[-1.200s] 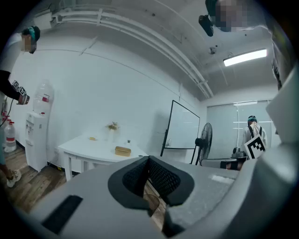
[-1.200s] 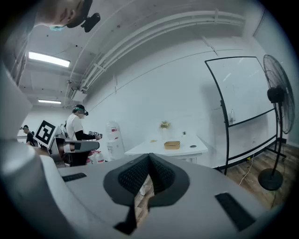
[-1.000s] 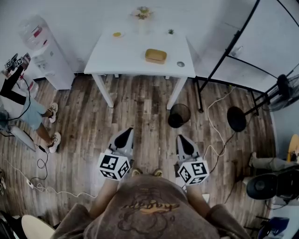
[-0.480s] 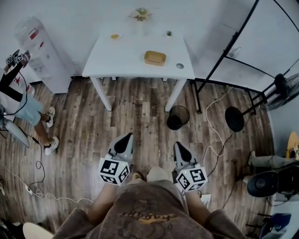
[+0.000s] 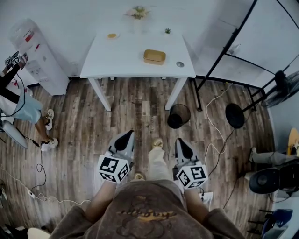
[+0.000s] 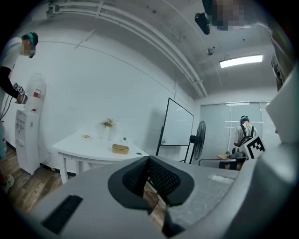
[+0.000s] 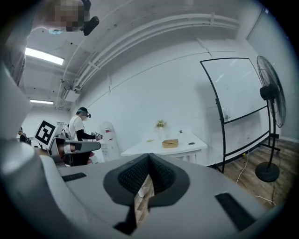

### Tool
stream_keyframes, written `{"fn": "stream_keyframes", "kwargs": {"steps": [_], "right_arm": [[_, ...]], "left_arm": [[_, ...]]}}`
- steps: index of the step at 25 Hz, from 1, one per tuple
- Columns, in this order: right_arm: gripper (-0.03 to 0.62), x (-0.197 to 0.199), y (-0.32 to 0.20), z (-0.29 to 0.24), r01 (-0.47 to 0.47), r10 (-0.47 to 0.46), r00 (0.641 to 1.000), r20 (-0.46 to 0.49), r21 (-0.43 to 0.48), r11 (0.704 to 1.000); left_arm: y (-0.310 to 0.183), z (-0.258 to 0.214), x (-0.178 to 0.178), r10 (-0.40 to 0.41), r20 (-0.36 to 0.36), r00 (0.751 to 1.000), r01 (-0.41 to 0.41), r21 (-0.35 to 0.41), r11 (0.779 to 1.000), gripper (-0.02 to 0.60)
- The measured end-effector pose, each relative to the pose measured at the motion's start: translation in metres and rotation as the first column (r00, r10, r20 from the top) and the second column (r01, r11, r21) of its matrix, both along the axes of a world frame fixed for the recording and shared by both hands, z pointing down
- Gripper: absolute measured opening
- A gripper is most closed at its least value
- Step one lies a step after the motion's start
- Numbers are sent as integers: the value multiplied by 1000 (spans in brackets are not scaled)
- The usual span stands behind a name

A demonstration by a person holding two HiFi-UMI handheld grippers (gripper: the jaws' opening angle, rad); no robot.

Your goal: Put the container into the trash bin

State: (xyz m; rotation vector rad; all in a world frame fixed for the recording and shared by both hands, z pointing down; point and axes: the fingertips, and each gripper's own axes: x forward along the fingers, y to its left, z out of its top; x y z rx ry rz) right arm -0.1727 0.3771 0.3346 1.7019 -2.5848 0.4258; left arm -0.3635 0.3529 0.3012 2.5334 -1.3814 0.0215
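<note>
The container (image 5: 154, 56), a flat tan box, lies on the white table (image 5: 117, 60) at the far side of the room. It also shows as a small container (image 6: 120, 148) in the left gripper view and as a small container (image 7: 170, 143) in the right gripper view. A black trash bin (image 5: 178, 115) stands on the wood floor by the table's right front leg. My left gripper (image 5: 126, 136) and right gripper (image 5: 181, 141) are held side by side near my body, far short of the table. Both are shut and empty, and both point toward the table.
A water dispenser (image 5: 39, 56) stands left of the table, with a person (image 5: 18, 102) beside it. A whiteboard frame (image 5: 233, 44), a fan base (image 5: 236, 115) and cables (image 5: 212, 126) fill the right side. A vase (image 5: 138, 13) and a small dish (image 5: 112, 35) sit on the table.
My leg and foot have swung forward between the two grippers. Both grippers stay shut and have sunk slightly in the head view. The person at the left has drifted toward the frame's edge.
</note>
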Motion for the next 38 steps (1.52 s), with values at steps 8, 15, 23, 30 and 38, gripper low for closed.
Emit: {"fn": "stream_keyframes", "kwargs": {"steps": [8,15,23,30,38], "right_arm": [[-11,2,-55,6,9,-9,1000,-11,0,1000],[-11,8,-123,7,25,-25,1000,-13,-7,1000],[-9,22,-211,-4,50,-50,999,2,-10,999],[-9,39,-286,-11,88,-88,996,7,-14,996],[-8,59,-366,-8,138,-138,990,0,-18,990]], "left_arm": [[-55,2,8,20,6,1000,-20,18,1000,0],[-121,4,21,18,-2,1000,-18,9,1000,0],[-206,-3,34,-12,5,1000,12,-9,1000,0],[-276,-13,51,-49,11,999,49,-13,999,0],[-350,-12,67,-117,13,993,117,-12,993,0]]}}
